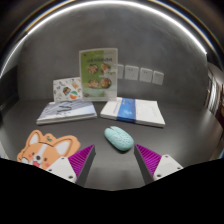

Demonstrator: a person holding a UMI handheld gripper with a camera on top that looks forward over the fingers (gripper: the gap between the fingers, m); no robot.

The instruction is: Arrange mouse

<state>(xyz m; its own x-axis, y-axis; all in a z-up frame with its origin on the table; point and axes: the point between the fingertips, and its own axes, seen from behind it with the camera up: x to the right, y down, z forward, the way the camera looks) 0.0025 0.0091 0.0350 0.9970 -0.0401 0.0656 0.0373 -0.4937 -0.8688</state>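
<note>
Wide view from atop a hand-held gripper, looking forward along two fingers with purple pads, spread apart and holding nothing. Just ahead of the fingers and roughly centred on the gap between them, a pale teal mouse, resting on a grey table, lying slightly askew to the line of the fingers. Beside the left finger, a corgi-shaped mouse mat, orange and white, near the mouse but not under it. Further back, a closed book with a blue band and a second book, well beyond the mouse. Behind those, a leaflet standing upright, a smaller card leaning next to it, and a row of wall sockets.

Likely risks from here: rounded, smooth shell apt to squirt forward or twist if pinched off-centre or too near its narrow end; skewed lie likely to make one pad touch first and push the mouse sideways. Low approach also liable to catch the left finger on the mat's edge and drag it. No cable discernible
</note>
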